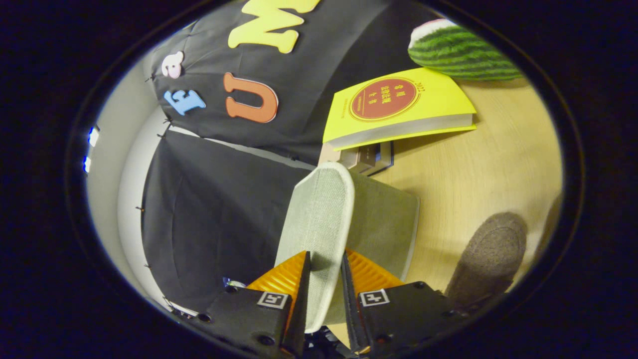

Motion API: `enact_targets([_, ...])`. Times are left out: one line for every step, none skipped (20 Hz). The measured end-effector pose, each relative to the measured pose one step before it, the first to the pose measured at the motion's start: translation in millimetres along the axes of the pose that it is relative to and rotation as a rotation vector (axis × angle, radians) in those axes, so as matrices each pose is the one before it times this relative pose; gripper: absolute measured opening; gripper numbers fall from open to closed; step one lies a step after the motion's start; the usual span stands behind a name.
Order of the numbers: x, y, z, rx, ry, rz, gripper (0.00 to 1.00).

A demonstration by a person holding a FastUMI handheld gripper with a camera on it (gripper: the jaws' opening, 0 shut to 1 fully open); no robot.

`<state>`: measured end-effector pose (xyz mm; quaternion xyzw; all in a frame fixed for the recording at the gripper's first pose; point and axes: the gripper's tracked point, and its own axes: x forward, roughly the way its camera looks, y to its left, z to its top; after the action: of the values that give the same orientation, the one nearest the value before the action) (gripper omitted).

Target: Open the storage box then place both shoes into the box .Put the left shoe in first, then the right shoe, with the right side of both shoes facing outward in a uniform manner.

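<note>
The tool point(325, 279) is narrowed to a slim gap, both fingers pinching the woven, pale grey-green fabric lid point(319, 219) of the storage box point(386, 227), lifted on edge. The soft-sided box sits on a pale wooden desk point(488, 164). A fuzzy grey-brown shoe point(491, 254) lies just beside the box. Beyond are a glossy yellow book point(398, 107) on small boxes point(366, 157) and a striped plush watermelon point(461, 52).

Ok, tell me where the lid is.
In the gripper view, the lid stands raised between the tool's fingers, which pinch its edge, with the box right behind it.
</note>
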<state>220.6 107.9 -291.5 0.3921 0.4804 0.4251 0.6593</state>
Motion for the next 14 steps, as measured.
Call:
enact_targets([-2.23, 1.42, 1.23, 0.00203, -0.00485, -0.0025, 0.34])
enact_targets([-3.07, 2.99, 0.5, 0.00247, -0.00665, -0.00161, 0.29])
enact_targets([-1.34, 2.13, 0.29, -0.00209, -0.00088, -0.00509, 0.26])
enact_targets([-5.23, 4.97, 0.61, -0.00174, -0.00534, -0.00139, 0.2])
enact_targets([-1.63, 5.52, 1.54, -0.00339, -0.00524, -0.00345, 0.17])
enact_targets([-2.59, 4.02, 0.1, -0.00806, -0.00545, -0.01735, 0.13])
enact_targets([-0.86, 3.36, -0.16, -0.0092, 0.00232, -0.01957, 0.09])
enact_targets([-2.79, 5.85, -1.23, -0.00856, 0.00163, -0.01746, 0.07])
enact_targets([-1.96, 7.24, 0.57, -0.02285, -0.00337, -0.01147, 0.07])
enact_targets([-2.26, 6.64, 2.4, -0.01343, -0.01541, -0.01523, 0.06])
enact_targets([-1.4, 7.74, 0.52, -0.00818, -0.00468, -0.00717, 0.06])
enact_targets([-2.37, 10.23, -1.28, -0.00295, -0.00176, -0.00027, 0.06])
enact_targets([-0.9, 9.68, 0.06, -0.00844, -0.00607, 0.00139, 0.06])
enact_targets([-1.14, 8.78, 0.06, -0.01019, -0.00498, -0.00514, 0.06])
